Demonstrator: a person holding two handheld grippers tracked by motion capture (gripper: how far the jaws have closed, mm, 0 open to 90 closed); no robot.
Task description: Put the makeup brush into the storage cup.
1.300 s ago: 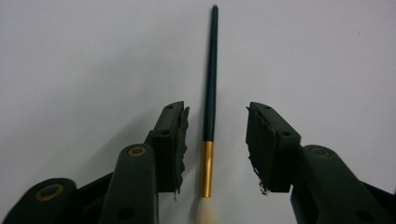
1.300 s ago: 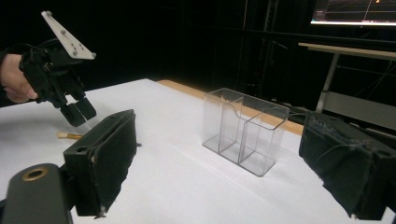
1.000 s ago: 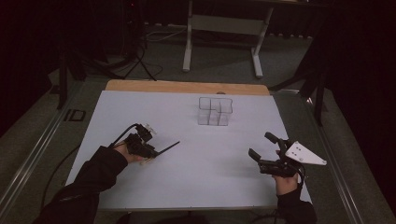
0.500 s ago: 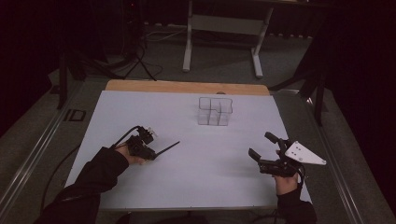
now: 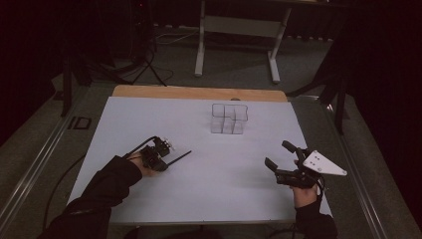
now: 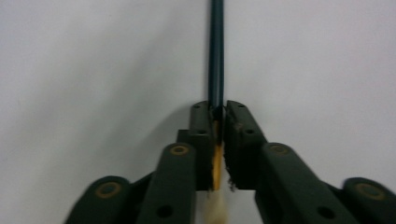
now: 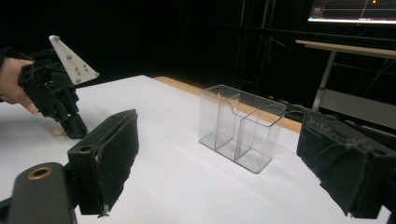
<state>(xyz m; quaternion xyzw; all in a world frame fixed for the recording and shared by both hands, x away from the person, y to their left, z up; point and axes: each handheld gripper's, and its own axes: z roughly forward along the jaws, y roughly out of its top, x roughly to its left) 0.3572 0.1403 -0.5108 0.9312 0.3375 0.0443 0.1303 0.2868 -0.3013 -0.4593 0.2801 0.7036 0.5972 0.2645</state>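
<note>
Near the desk's left edge the left gripper point(image 5: 166, 162) has just been closing its jaws and now pinches a dark pencil point(image 6: 216, 51), whose end runs out of frame. The right gripper point(image 5: 278, 159), jaws spread and empty, sits near the right front corner. Bare white desk point(image 5: 224, 164) lies between them, and the clear organizer point(image 5: 229, 118) stands toward the far edge, its walls faint from above.

Pencil point(image 5: 177, 158) on table point(image 5: 149, 114) left, clear organizer point(image 5: 229, 118) behind, toward the middle.

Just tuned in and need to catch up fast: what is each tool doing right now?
Left tool: closed on a thin dark paintbrush lying on the table.
Right tool: open, holding nothing, aimed toward the clear plastic organizer.
</note>
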